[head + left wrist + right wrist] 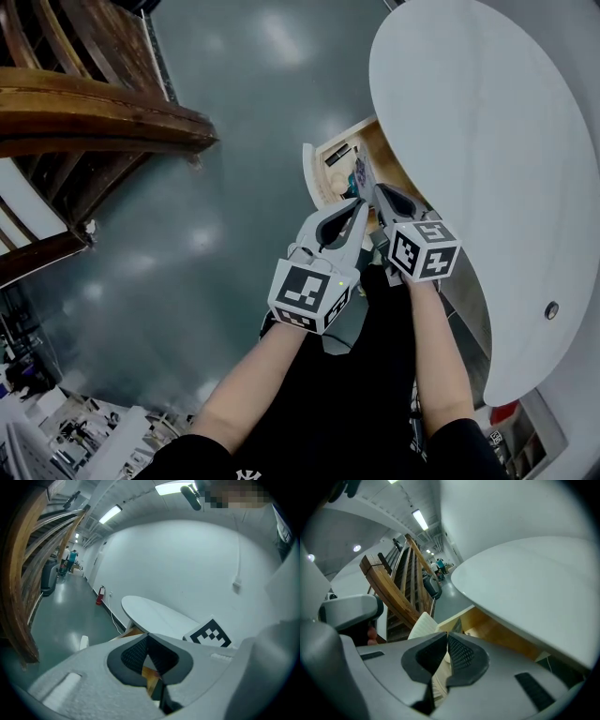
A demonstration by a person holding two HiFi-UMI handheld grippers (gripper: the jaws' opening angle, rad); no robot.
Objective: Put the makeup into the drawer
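Under the white oval table (487, 150) a drawer (311, 178) with a white front and wooden inside stands pulled out. Makeup items (341, 156) lie inside it, small and partly hidden by my grippers. The left gripper (360, 204) and the right gripper (378, 191) hover side by side just above the drawer's near end, both shut with nothing between the jaws. From the left gripper view, the table (159, 613) and a strip of the drawer's wood (132, 632) show past its touching tips (147, 635). The right gripper (446, 634) points at the drawer front (423, 625).
A dark wooden stair structure (84, 112) fills the left side above the grey-green floor (234, 112). A red fire extinguisher (99, 595) stands by the far wall, and people (70, 557) stand far down the hall. A small fitting (551, 310) sits on the tabletop.
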